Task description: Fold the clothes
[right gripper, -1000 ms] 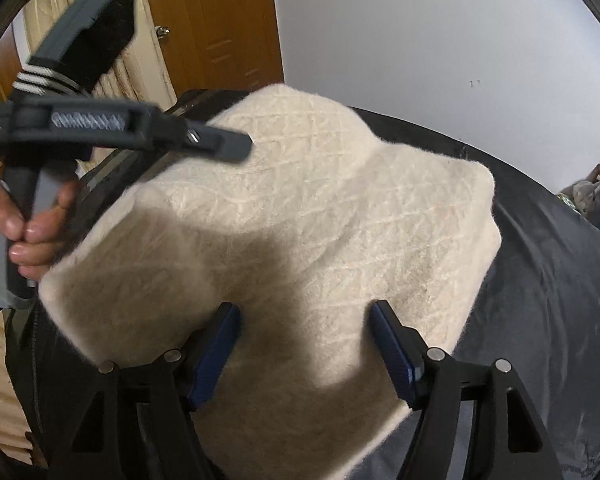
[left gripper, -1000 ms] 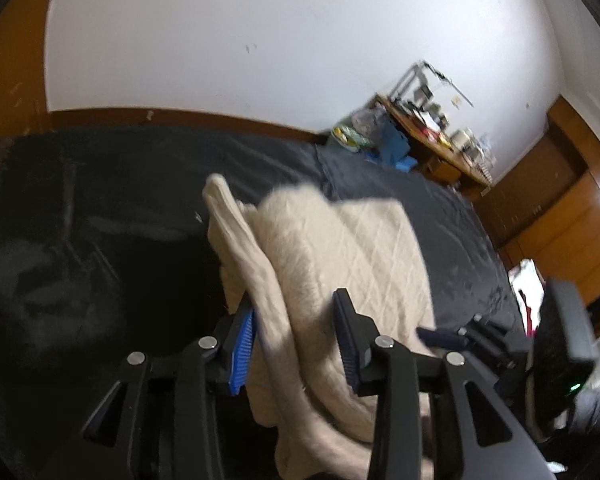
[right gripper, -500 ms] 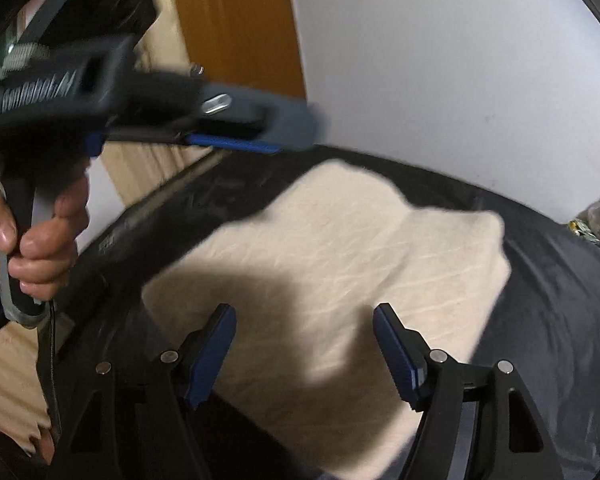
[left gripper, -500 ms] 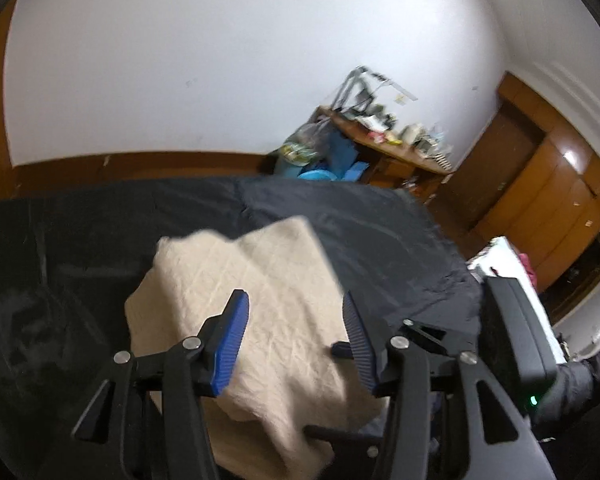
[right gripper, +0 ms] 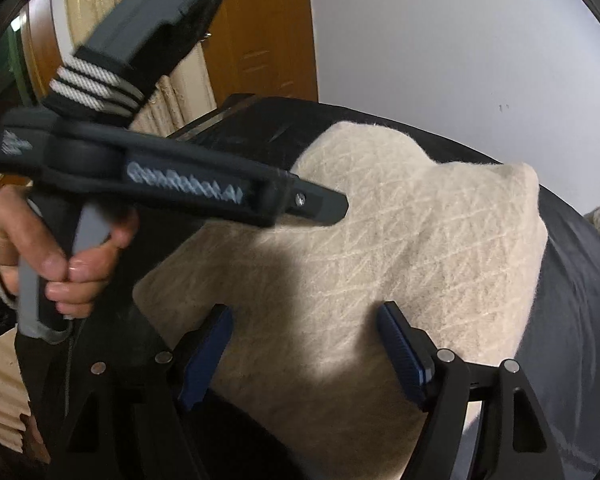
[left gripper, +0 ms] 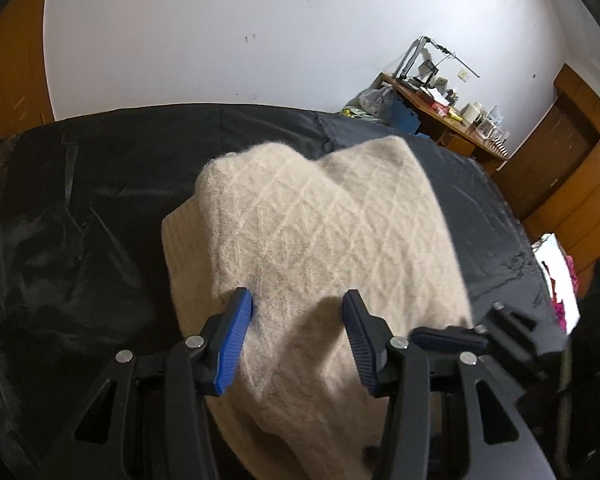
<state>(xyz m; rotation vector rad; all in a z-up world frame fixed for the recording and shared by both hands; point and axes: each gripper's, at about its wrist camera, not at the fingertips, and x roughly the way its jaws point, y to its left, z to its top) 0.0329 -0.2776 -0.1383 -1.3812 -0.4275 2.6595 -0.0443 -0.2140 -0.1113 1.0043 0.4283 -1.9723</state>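
Left wrist view: the sweater [left gripper: 324, 240] lies folded into a thick cream bundle in the middle of the bed [left gripper: 80, 208], probably set there so the fold holds flat. The left gripper [left gripper: 298, 332] hovers at its near edge, jaws half open and gripping nothing. The right gripper [right gripper: 304, 344], at the near edge too, has jaws opening wide, empty, sweater beneath them.

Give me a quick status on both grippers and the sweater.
Left gripper open over the cream sweater, nothing pinched. Right gripper opening, fingers clear of the knit. Sweater folded, lying on the dark bed cover. Nothing in the way.
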